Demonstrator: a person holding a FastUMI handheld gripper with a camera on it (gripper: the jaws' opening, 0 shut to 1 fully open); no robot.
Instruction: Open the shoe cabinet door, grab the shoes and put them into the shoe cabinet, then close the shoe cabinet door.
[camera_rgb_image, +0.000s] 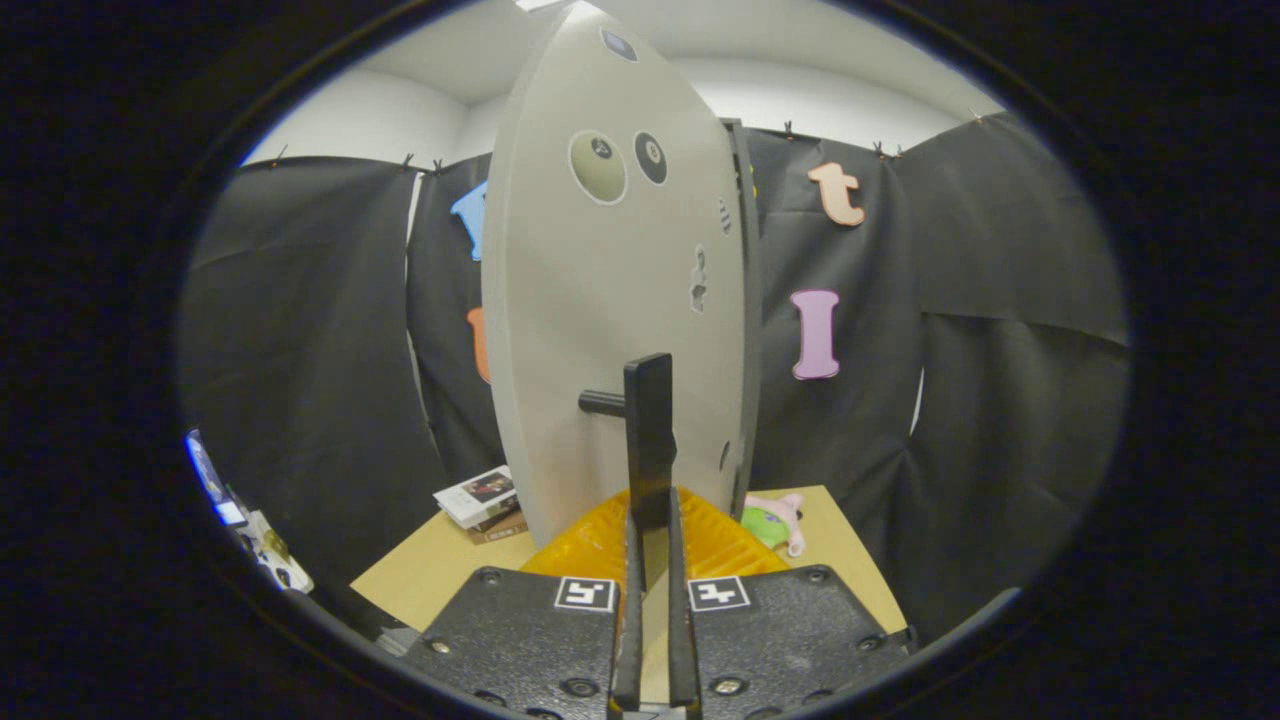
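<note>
Fingers (655, 600) are pinched nearly together on the black door handle (648, 430), so the grey cabinet door (610, 330) looks part open. Shoes aren't stowed yet, I'd guess. Books (480, 497) and a plush toy (772, 522) sit on the table (430, 570) beyond.

I see the shoe cabinet door (610, 330) as a smooth, matt grey panel, like painted board or laminate, with flat printed stickers on its face. Its handle (648, 440) looks like matt black metal or hard plastic; I cannot tell which. My gripper (654, 560) has its jaws nearly closed around that handle's lower end, and its body plates look like rough, grainy plastic with small shiny metal screws and paper-like printed tags. The bench (440, 565) looks like pale, smooth wood with a dull finish. The booklets (480, 497) have glossy paper covers. The soft toy (772, 522) looks plush.
</note>
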